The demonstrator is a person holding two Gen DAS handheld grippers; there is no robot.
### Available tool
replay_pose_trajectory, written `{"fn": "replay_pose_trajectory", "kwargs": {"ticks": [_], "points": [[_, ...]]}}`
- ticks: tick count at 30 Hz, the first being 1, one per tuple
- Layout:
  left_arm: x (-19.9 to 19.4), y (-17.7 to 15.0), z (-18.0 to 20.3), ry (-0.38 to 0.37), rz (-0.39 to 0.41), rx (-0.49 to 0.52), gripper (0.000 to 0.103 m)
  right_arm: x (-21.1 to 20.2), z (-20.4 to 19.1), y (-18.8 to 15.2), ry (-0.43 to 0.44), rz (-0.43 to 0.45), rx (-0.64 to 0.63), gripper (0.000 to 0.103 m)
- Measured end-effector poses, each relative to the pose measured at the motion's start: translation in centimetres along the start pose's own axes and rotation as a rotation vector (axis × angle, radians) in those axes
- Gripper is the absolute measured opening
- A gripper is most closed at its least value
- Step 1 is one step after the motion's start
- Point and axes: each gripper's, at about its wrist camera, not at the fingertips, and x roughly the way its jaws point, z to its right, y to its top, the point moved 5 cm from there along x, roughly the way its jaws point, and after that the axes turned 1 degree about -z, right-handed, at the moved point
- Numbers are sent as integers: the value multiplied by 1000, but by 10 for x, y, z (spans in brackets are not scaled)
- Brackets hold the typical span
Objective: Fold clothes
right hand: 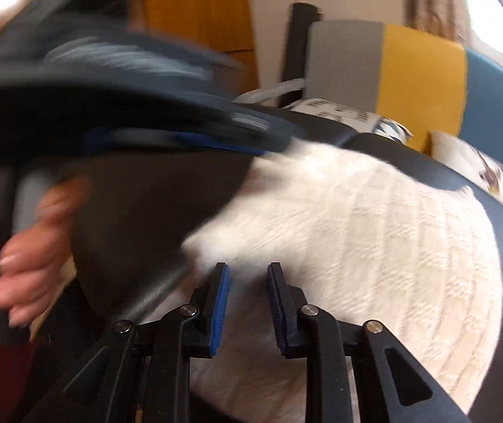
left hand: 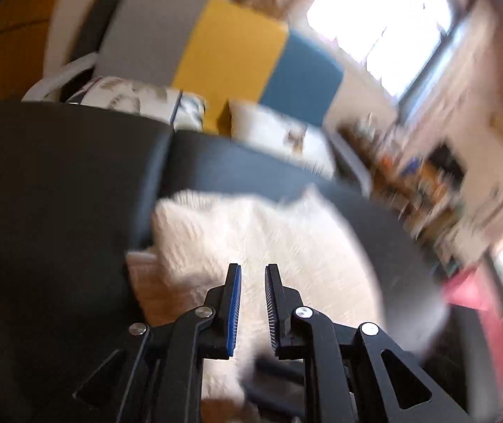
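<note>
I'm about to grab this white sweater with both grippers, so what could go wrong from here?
1. The left gripper and right gripper are both open over the white knit sweater; a shallow pinch might catch only the top layer.
2. In the right wrist view the left gripper sweeps close by, blurred, so the two could collide.

White knit garment (right hand: 374, 239) textured; black surface (left hand: 57, 194) smooth, leathery

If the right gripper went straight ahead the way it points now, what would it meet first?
Most likely the white knitted garment, which fills the view just past the open right gripper. Nothing shows between them, though depth is hard to judge and the picture is blurred.
</note>
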Motion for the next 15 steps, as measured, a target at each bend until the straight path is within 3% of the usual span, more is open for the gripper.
{"fn": "replay_pose_trajectory", "kwargs": {"ticks": [3,7,13,15], "points": [[19,-16,-11,94,-71,66,14,2,-16,-12,6,-14,-62,23],[28,-35,-25,74,-46,25,14,2,-21,-21,24,-9,-70,23],[27,-42,-26,68,-9,43,14,-11,-16,-20,90,-34,-33,23],[15,-36,-32,46,22,-37,14,-34,-7,-14,79,10,-24,23]]}}
